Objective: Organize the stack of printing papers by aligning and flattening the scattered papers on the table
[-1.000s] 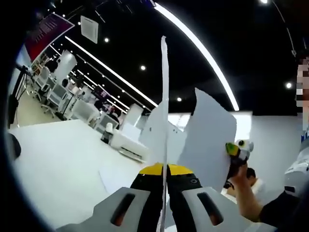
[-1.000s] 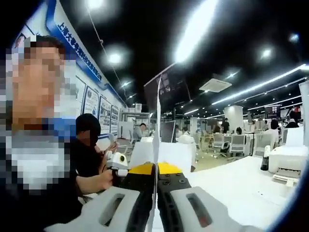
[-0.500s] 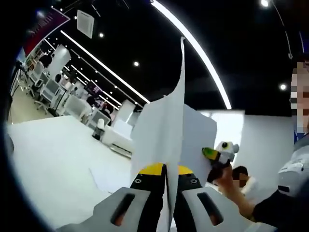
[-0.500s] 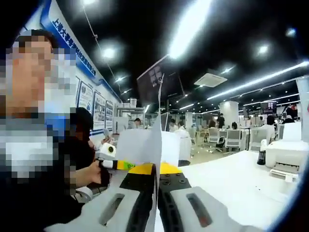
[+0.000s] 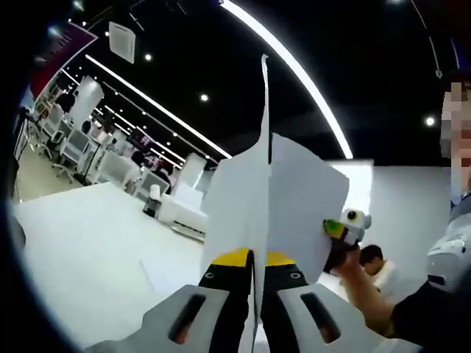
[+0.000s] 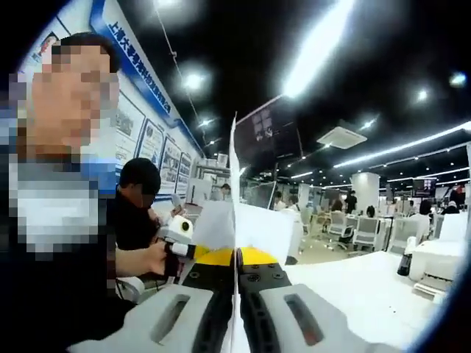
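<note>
Two grippers are in your hands, and each one is pinched tight on the same bunch of white papers (image 5: pixel 283 198), your left gripper (image 5: pixel 254 257) and your right gripper (image 6: pixel 237 256) holding it up in the air above the one white table (image 5: pixel 88 250).

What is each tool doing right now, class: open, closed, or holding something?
Left tool: closed on the sheets of paper, held upright.
Right tool: closed on the same sheets of paper, seen edge-on.

Black ceiling (image 5: pixel 353 66) with strip lights (image 5: pixel 294 73) over white desks (image 6: pixel 368 287) and chairs (image 6: pixel 364 232).
</note>
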### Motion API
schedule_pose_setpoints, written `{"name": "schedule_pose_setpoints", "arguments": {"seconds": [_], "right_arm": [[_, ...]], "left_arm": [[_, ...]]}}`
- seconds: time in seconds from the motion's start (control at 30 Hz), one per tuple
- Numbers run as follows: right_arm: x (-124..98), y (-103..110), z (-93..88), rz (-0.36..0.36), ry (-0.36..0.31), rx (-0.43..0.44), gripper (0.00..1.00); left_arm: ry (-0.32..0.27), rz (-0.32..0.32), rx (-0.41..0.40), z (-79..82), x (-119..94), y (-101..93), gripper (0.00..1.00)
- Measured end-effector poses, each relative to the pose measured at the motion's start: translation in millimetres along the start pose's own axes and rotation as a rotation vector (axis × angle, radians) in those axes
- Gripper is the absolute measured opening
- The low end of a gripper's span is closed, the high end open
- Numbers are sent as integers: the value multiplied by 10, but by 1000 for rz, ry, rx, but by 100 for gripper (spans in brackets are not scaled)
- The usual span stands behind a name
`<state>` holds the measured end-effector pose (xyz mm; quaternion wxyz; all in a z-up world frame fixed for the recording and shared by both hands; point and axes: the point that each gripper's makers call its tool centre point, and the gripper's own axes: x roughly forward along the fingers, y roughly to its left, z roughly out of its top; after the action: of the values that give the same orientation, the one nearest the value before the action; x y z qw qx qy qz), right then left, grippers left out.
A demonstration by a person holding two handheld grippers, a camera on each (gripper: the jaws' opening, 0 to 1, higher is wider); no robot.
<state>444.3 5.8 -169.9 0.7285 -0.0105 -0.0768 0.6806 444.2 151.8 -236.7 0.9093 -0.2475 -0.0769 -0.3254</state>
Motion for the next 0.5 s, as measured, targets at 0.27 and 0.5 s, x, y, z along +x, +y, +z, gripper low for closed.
{"name": "schedule_pose_setpoints", "arguments": {"seconds": [0.27,0.5], "right_arm": [[-60,85,60,98,-40,131,0],[-66,133,42,132,-48,160,0]], "left_arm": [[4,-5,20,-18,14,-19,6],[7,1,35,-3,5,-7,6]]}}
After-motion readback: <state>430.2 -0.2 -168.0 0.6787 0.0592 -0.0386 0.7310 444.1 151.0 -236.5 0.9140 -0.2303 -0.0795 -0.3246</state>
